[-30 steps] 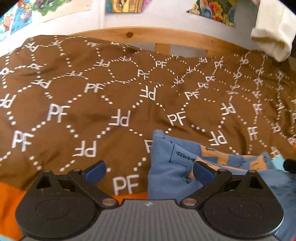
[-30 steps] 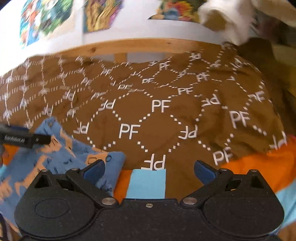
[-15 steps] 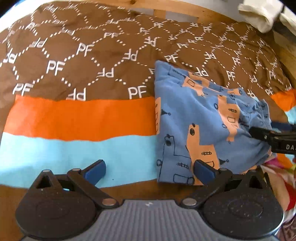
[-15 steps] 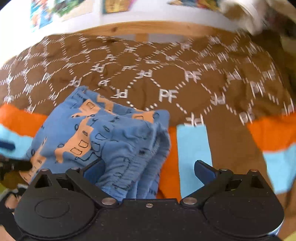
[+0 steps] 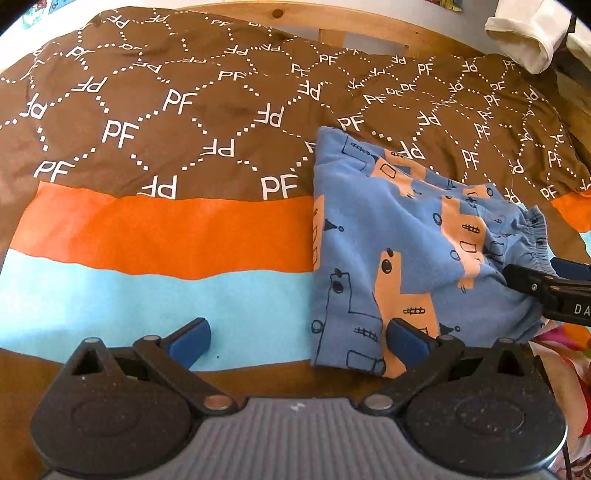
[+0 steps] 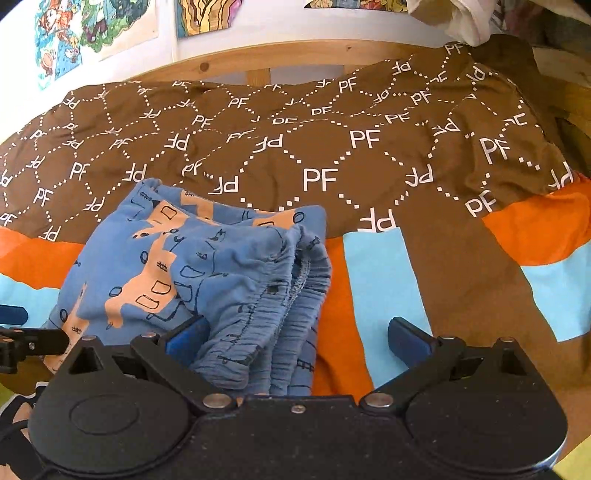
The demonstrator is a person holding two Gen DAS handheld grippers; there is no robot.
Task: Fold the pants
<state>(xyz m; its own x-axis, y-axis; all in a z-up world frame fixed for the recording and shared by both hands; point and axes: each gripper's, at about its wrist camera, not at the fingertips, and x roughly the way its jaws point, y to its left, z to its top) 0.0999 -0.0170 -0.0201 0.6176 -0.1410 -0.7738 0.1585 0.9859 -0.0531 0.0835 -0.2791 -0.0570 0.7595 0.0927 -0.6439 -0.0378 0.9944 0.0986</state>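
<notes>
Where soft pants (image 5: 399,240) lie folded, their waistband (image 6: 295,306) bunches.

The folded pants (image 5: 399,258) lie on the blanket (image 5: 166,147), which covers the bed. Behind the blanket runs the wooden bed frame (image 6: 295,59), with posters (image 6: 92,33) on the wall beyond. A pale cloth (image 5: 528,33), perhaps a garment, hangs at the far right corner.
</notes>
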